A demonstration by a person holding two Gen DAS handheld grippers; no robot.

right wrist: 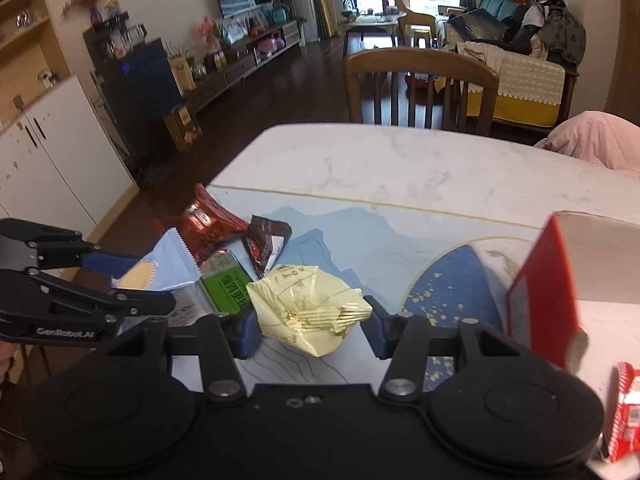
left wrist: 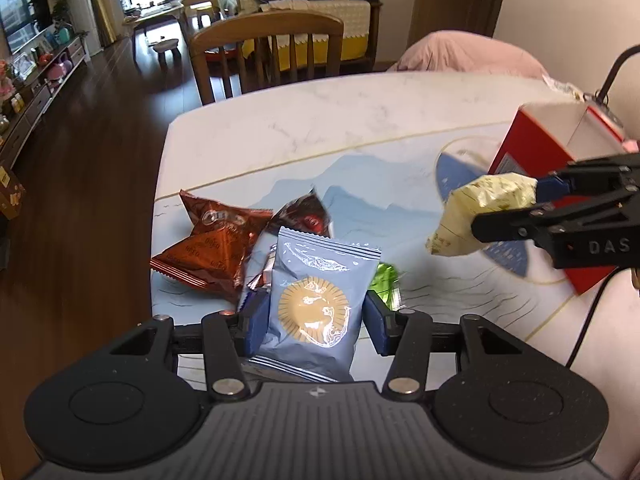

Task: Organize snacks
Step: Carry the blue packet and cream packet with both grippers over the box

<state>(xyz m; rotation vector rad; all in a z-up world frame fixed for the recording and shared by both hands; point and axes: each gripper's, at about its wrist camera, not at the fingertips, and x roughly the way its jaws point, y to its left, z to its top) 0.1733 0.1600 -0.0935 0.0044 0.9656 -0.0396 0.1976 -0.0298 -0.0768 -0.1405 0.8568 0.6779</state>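
My left gripper [left wrist: 316,322] is shut on a blue snack packet with a gold sun [left wrist: 314,308]; it also shows in the right wrist view [right wrist: 148,274]. My right gripper [right wrist: 312,330] is shut on a pale yellow wrapped snack [right wrist: 310,306], seen from the left wrist view [left wrist: 480,210] held above the mat beside an open red box [left wrist: 560,152]. On the mat lie orange-brown packets [left wrist: 212,248], a dark red packet [left wrist: 308,216] and a green packet [right wrist: 226,284].
The white marble table [right wrist: 380,156] carries a blue patterned mat [left wrist: 360,176]. The red box stands at the right [right wrist: 544,292]. A red-and-white packet [right wrist: 628,412] lies at the far right. A wooden chair [left wrist: 268,52] stands behind the table; the table edge drops off at the left.
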